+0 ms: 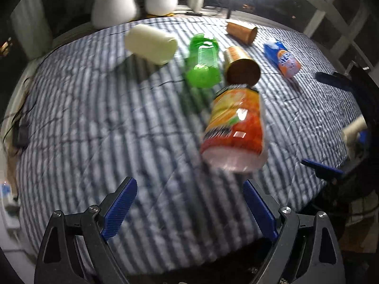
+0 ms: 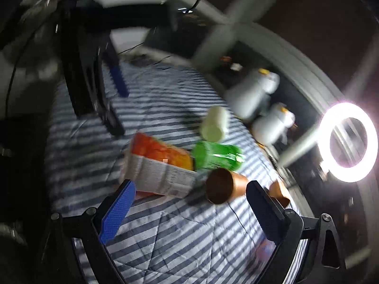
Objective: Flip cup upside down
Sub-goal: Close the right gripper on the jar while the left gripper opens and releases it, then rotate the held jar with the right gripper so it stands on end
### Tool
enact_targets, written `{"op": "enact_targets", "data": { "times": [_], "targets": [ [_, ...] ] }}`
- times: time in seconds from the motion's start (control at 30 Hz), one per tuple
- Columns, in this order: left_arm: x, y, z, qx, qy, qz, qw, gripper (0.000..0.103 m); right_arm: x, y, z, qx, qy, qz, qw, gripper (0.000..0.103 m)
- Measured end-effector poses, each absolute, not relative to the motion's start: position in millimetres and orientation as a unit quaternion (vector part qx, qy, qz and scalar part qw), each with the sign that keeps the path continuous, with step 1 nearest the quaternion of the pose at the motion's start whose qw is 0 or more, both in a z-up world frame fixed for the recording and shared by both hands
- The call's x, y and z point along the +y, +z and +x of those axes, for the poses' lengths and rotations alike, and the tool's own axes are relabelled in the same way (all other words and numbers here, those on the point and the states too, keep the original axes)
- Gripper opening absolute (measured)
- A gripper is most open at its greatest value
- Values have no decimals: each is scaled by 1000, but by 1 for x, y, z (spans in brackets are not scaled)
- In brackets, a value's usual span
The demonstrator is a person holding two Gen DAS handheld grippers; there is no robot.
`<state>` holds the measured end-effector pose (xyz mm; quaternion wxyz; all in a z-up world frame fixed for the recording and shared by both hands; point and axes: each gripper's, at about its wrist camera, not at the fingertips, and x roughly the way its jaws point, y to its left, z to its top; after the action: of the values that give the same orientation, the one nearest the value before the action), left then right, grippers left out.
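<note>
Copper cup (image 2: 219, 185) is lying on its side on the striped quilt (image 2: 177, 236), just beside the orange juice bottle (image 2: 158, 168); flipping is not yet begun. Right gripper (image 2: 189, 213) and left gripper (image 1: 189, 210) are gaping wide, empty.

The left gripper (image 1: 189, 207) hangs in the air with its two fingers (image 1: 119, 209) spread wide apart, blue ribbed pads facing each other across an empty gap. Nothing sits between them and they touch nothing. The right gripper (image 2: 189, 209) is likewise spread wide, its blue-padded fingers (image 2: 117, 213) well apart and holding nothing, tilted downward. In the right wrist view the left gripper shows at upper left as a dark, blurred frame with one blue pad. In the left wrist view the right gripper's blue fingertips (image 1: 322, 168) show at the right edge, apart from each other.
</note>
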<state>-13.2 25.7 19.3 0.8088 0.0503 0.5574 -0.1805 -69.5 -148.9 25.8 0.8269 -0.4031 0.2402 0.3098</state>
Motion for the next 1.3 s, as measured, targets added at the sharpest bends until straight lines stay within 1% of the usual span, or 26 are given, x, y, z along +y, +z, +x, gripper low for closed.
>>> {"op": "enact_targets", "data": {
  "times": [0.13, 0.5, 0.63, 0.83, 1.03, 1.1, 1.3],
  "targets": [
    [48, 10, -31, 565, -167, 33, 807, 93, -124, 11, -66, 245, 356, -458, 777, 92],
    [75, -14, -49, 588, -143, -5, 796, 93, -81, -18, -67, 219, 407, -614, 640, 92],
    [79, -19, -43, 593, -137, -11, 793, 93, -73, -38, -67, 190, 397, -675, 592, 91],
    [82, -21, -35, 592, -133, -20, 794, 93, -64, -64, -75, 149, 391, -729, 543, 91],
    [83, -20, -35, 588, -136, -25, 797, 93, -65, -80, -70, 141, 373, -746, 533, 90],
    [82, -20, -35, 588, -136, -27, 797, 93, -67, -82, -67, 147, 368, -745, 537, 86],
    [79, -20, -32, 584, -140, -27, 799, 93, -68, -75, -61, 166, 364, -709, 580, 86]
  ]
}}
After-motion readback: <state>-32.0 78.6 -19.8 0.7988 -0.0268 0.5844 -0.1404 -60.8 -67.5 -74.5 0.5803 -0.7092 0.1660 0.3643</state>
